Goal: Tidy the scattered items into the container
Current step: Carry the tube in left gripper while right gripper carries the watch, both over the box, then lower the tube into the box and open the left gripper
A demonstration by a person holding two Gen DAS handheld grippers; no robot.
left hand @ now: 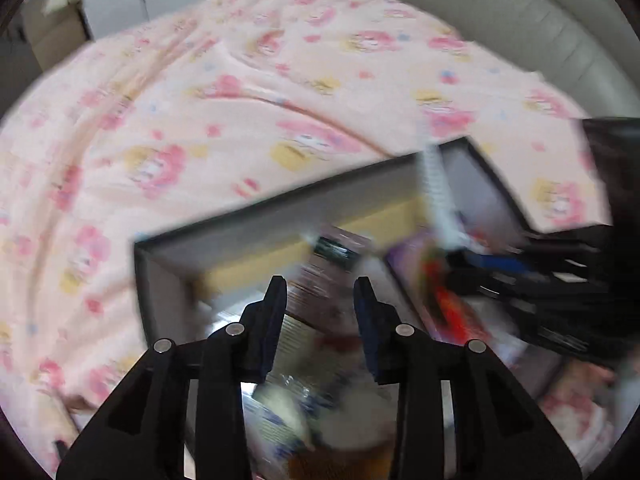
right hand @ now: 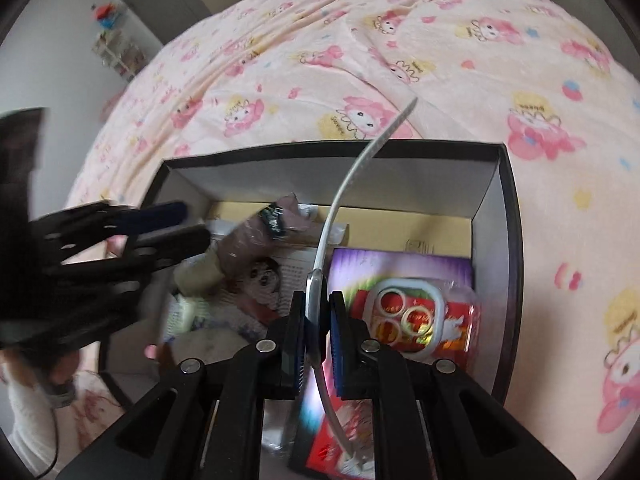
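The right gripper [right hand: 320, 334] is clamped on a thin white curved strap [right hand: 340, 200] that arches up over the box [right hand: 496, 184]; the left gripper [left hand: 320, 292] hovers over the box's left half, jaws parted and gripping nothing; the dark-rimmed box rests on the pink cartoon-print blanket [right hand: 460, 60]; inside lie a purple-and-red packet [right hand: 404, 316] and a blurred brown wrapped item [right hand: 256, 236].

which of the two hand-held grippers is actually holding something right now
The right hand-held gripper: its jaws are clamped on a thin white curved strip over the box. The left hand-held gripper has open jaws with nothing between them.
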